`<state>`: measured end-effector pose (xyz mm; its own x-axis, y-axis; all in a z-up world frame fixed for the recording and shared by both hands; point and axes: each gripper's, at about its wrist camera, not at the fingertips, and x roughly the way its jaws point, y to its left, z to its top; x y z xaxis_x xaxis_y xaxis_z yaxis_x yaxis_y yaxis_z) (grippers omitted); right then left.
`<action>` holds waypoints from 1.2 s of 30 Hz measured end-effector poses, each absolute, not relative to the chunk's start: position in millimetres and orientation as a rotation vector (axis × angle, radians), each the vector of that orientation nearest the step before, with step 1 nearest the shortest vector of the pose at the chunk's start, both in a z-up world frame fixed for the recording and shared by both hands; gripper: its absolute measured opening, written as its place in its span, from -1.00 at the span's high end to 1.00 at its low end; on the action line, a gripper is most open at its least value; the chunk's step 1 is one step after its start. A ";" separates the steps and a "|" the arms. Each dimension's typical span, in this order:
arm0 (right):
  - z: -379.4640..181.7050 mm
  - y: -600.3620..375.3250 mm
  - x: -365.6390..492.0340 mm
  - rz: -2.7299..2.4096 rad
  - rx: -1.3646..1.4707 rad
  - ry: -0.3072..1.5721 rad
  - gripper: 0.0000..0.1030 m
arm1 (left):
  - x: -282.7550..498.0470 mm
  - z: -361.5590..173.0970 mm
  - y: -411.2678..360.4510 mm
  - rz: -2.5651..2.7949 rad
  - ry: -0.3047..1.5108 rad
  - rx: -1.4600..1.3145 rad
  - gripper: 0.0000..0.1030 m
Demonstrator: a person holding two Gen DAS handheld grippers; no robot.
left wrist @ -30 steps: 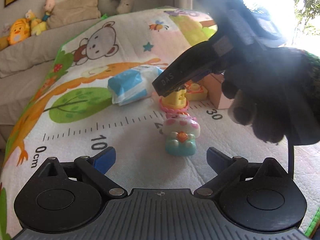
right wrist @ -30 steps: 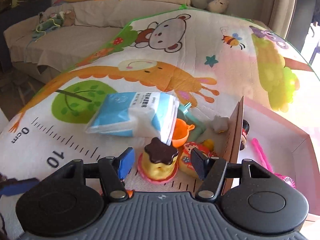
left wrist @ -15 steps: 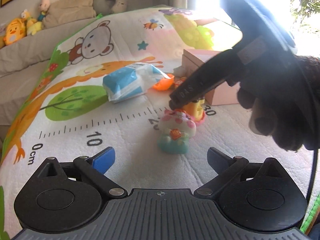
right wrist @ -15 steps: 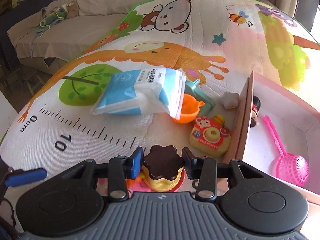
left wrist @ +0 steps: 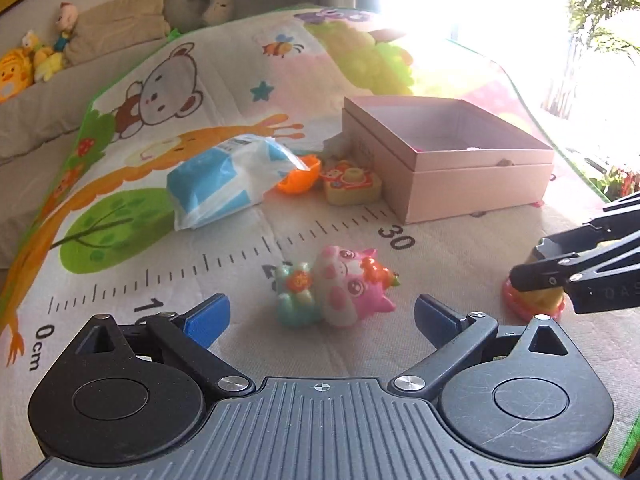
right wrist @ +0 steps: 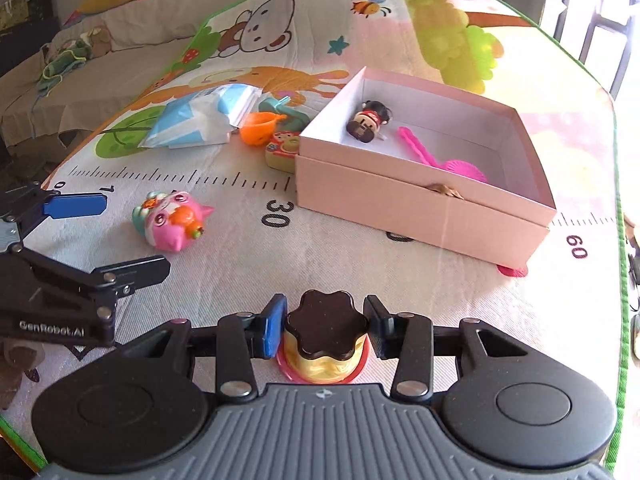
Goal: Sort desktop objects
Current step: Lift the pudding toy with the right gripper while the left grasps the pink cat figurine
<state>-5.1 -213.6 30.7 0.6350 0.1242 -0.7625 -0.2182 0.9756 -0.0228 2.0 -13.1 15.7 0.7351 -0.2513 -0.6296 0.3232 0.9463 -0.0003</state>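
My right gripper (right wrist: 325,330) squeezes the pudding (right wrist: 326,338); my left gripper (left wrist: 322,316) is wide, empty. Doll (right wrist: 368,122) and scoop (right wrist: 440,156) are in the box (right wrist: 420,208). Pig (left wrist: 340,288), bag (left wrist: 224,176), cup (left wrist: 300,174) wait.

Black linkages, silver screws and blue pads are seen on both the left gripper (left wrist: 322,316) and the right gripper (right wrist: 325,326); "GenRobot.AI" is printed on the left.

On your play mat (left wrist: 460,264) the printed ruler reads "0cm" and "30"; the right view adds "60". The left gripper (right wrist: 84,236) arm bears "GenRobot.AI".
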 end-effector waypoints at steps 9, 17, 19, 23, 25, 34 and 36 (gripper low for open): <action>24.5 -231.4 -13.4 0.178 -0.057 0.804 -0.18 | 15.6 5.3 -21.9 -0.276 0.722 0.141 -0.50; 12.3 -228.5 -14.7 0.205 -0.040 0.787 -0.34 | -3.5 10.7 -23.1 -0.311 0.713 0.170 0.50; 10.7 -227.4 -16.4 0.203 -0.044 0.780 -0.34 | -14.9 11.6 -20.3 -0.337 0.712 0.171 0.50; 13.8 -226.5 -24.4 0.201 -0.056 0.745 -0.43 | -34.3 14.6 -9.5 -0.346 0.715 0.140 0.46; 14.8 -224.7 -28.1 0.199 -0.074 0.731 -0.45 | -36.4 16.3 -4.8 -0.324 0.711 0.128 0.39; 9.0 -219.0 -35.9 0.222 -0.111 0.720 -0.54 | -14.9 23.1 -5.1 -0.269 0.720 0.115 -0.14; 7.8 -219.5 -38.1 0.214 -0.114 0.714 -0.56 | -12.3 23.6 -9.6 -0.277 0.718 0.122 -0.22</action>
<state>-38.1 -219.5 7.8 0.7351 0.1556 -0.6599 -0.2334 0.9719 -0.0309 -12.3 -9.6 23.6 0.7182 -0.2085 -0.6638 0.2917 0.9564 0.0152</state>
